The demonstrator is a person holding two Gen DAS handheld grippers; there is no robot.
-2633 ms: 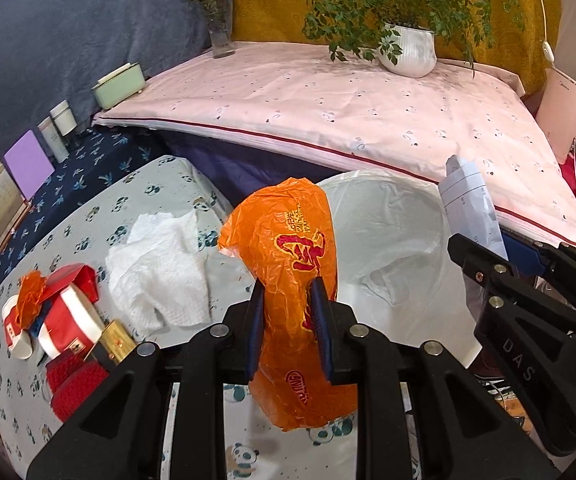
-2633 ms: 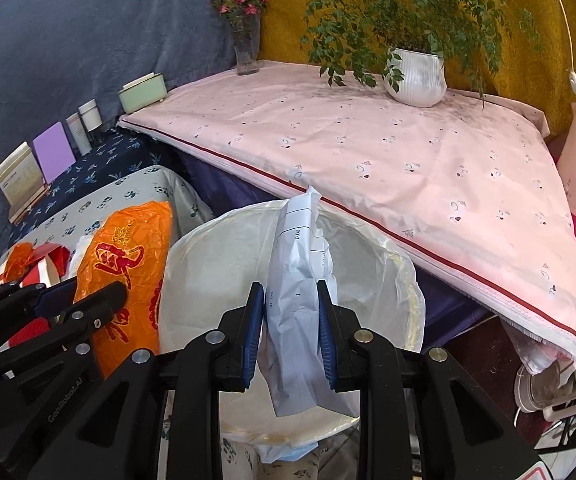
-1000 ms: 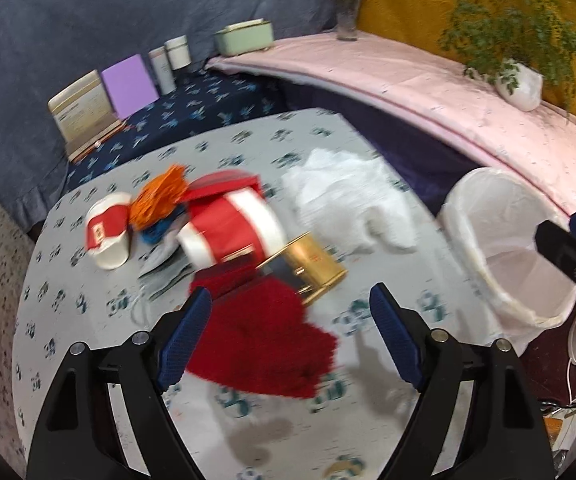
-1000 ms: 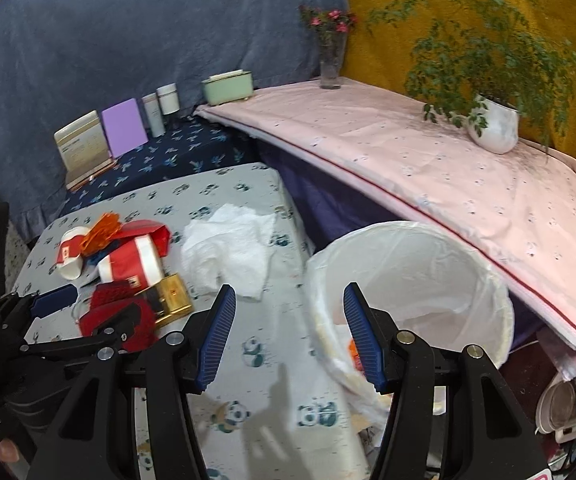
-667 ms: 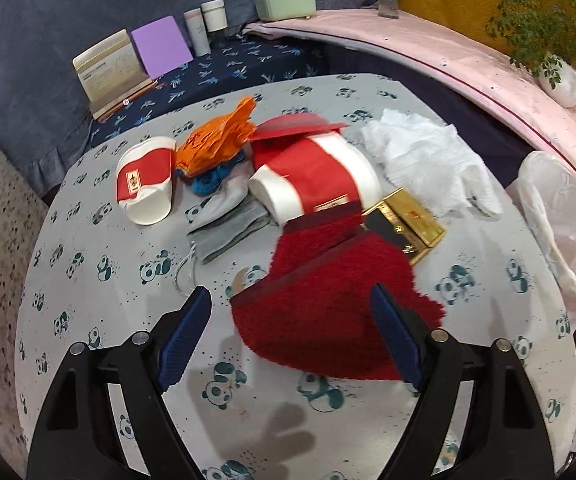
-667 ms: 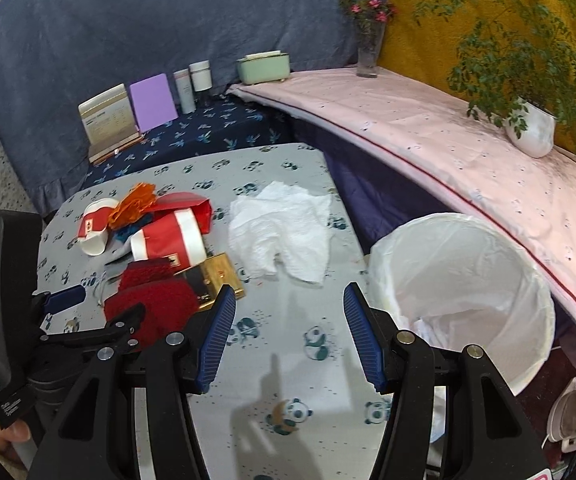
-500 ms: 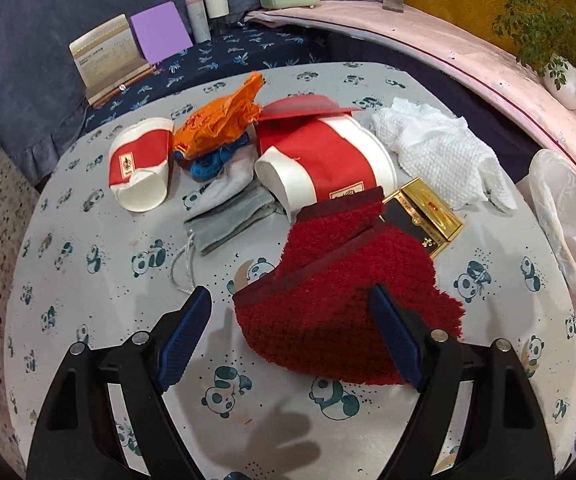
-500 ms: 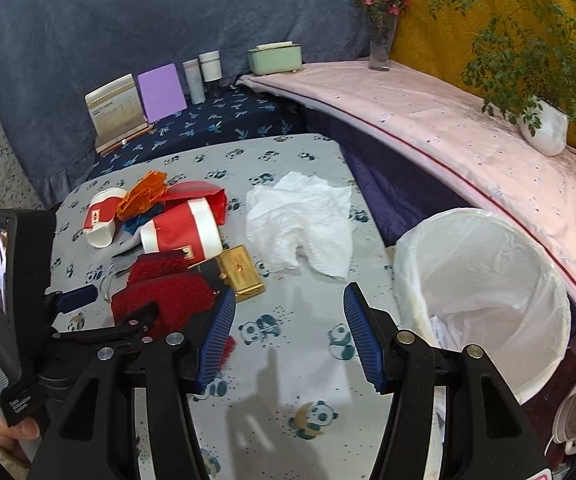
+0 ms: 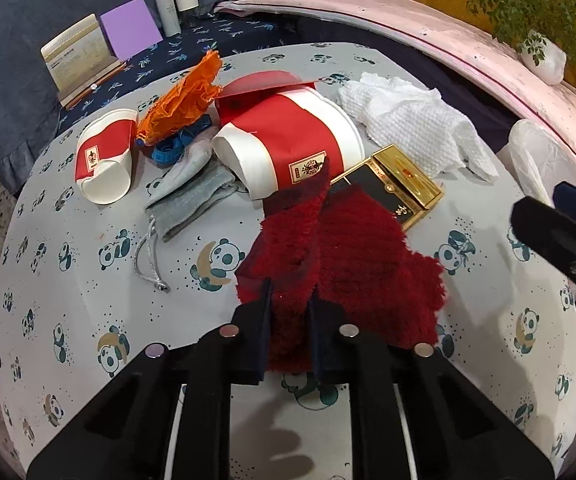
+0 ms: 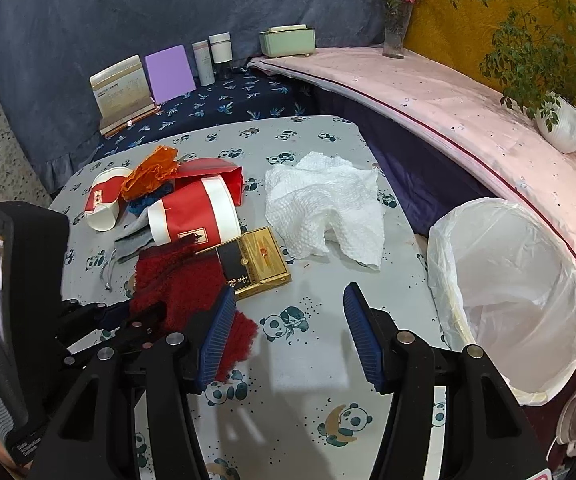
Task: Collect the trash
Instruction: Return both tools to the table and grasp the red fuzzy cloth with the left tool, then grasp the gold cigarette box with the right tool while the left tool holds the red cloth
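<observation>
Red fuzzy cloth [image 9: 340, 256] – pinched in left claw [image 9: 290, 300] | gold box [image 10: 253, 262] touching | right claw [image 10: 288, 320] open – nr bin [image 10: 508, 240]

We see both views bright and evenly lit from overhead, with soft shadows falling on the bench [image 10: 308, 364] toward 6 o'clock. Focus is sharp at centre; fisheye bending curves the edges, and black vignette fills the corners. No glare.

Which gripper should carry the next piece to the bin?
Left. The left gripper is shut on the red fuzzy cloth, whereas the right gripper is open and empty over the table beside the bin.
</observation>
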